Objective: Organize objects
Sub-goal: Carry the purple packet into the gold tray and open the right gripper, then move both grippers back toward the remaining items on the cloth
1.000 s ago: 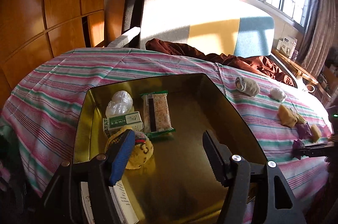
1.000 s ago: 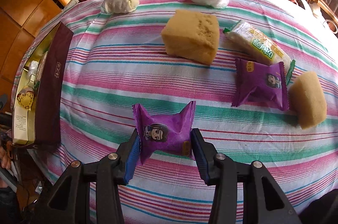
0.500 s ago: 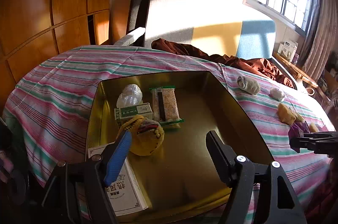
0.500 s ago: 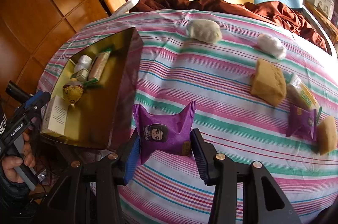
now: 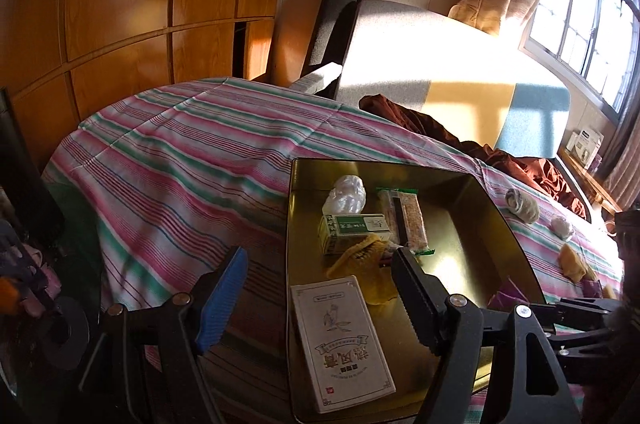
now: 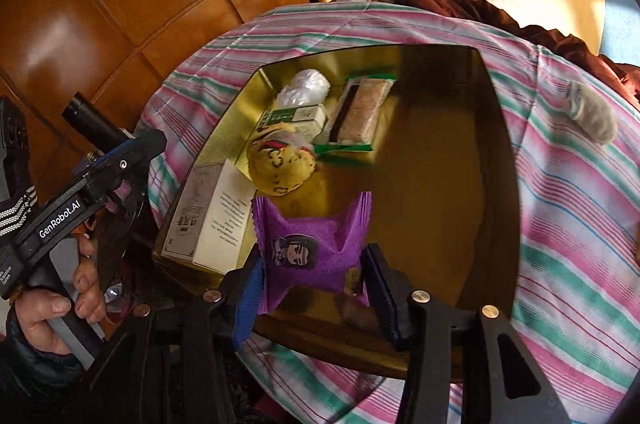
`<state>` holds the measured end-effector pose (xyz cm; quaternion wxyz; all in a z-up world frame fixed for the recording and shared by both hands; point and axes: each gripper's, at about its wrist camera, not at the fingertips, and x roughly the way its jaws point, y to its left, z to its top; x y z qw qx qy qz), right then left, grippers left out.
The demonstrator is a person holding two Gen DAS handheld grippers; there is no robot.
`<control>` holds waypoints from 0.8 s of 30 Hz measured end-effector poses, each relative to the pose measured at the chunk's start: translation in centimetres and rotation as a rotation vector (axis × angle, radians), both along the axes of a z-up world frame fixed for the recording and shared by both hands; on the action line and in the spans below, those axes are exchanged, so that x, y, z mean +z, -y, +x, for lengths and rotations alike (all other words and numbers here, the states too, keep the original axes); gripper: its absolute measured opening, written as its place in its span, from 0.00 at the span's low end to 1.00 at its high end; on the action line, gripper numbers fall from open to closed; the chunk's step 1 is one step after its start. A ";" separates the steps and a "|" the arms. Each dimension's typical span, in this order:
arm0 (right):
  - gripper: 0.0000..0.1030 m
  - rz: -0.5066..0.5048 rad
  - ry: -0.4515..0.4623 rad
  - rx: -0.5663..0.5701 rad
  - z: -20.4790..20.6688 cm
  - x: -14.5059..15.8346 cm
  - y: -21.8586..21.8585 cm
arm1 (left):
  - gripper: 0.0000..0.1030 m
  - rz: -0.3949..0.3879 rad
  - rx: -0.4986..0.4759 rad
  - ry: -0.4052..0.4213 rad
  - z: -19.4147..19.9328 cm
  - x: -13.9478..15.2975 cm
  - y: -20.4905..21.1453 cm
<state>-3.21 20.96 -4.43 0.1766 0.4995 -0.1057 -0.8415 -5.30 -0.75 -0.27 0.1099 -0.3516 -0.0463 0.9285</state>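
My right gripper (image 6: 316, 286) is shut on a purple snack packet (image 6: 310, 252) and holds it above the near edge of the gold tray (image 6: 496, 160). The tray holds a white box (image 6: 212, 216), a yellow knitted item (image 6: 280, 164), a green-and-white box (image 6: 294, 118), a clear bag (image 6: 304, 88) and a snack bar (image 6: 360, 112). My left gripper (image 5: 320, 300) is open and empty, over the tray's (image 5: 472, 208) near left corner, above the white box (image 5: 340, 340). It also shows in the right wrist view (image 6: 120, 160), held by a hand.
The tray sits on a striped cloth (image 5: 192, 160). A rolled grey sock (image 6: 592, 108) lies right of the tray; it also shows in the left wrist view (image 5: 522, 206), with a white bundle (image 5: 562, 226) and a yellow sponge (image 5: 572, 262). A brown cloth (image 5: 500, 152) lies behind.
My right gripper has carried the purple packet left from the cloth to over the tray. My left gripper has drawn back and shifted left, still open.
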 end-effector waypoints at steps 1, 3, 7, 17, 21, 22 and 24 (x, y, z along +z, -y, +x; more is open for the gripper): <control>0.57 -0.023 0.006 0.017 -0.2 -0.4 0.6 | 0.73 0.002 0.007 0.004 0.0 -0.1 0.4; 0.72 -0.062 0.019 0.047 -0.3 -0.9 1.6 | 0.74 0.003 0.011 0.009 0.1 -0.3 0.7; 0.83 -0.025 0.008 0.051 0.2 -1.1 1.8 | 0.82 0.017 0.002 0.006 0.1 -0.4 0.8; 0.84 0.120 -0.079 -0.052 2.2 1.2 -2.1 | 0.86 -0.017 -0.059 0.002 0.6 -0.2 -1.6; 0.85 0.174 -0.117 -0.119 3.2 2.1 -4.1 | 0.88 -0.058 -0.102 -0.023 1.4 0.2 -3.2; 0.85 0.184 -0.119 -0.135 3.3 2.2 -4.8 | 0.88 -0.070 -0.113 -0.030 1.6 0.3 -3.7; 0.85 0.210 -0.120 -0.170 3.7 2.5 -6.3 | 0.88 -0.088 -0.143 -0.037 1.9 0.5 -4.6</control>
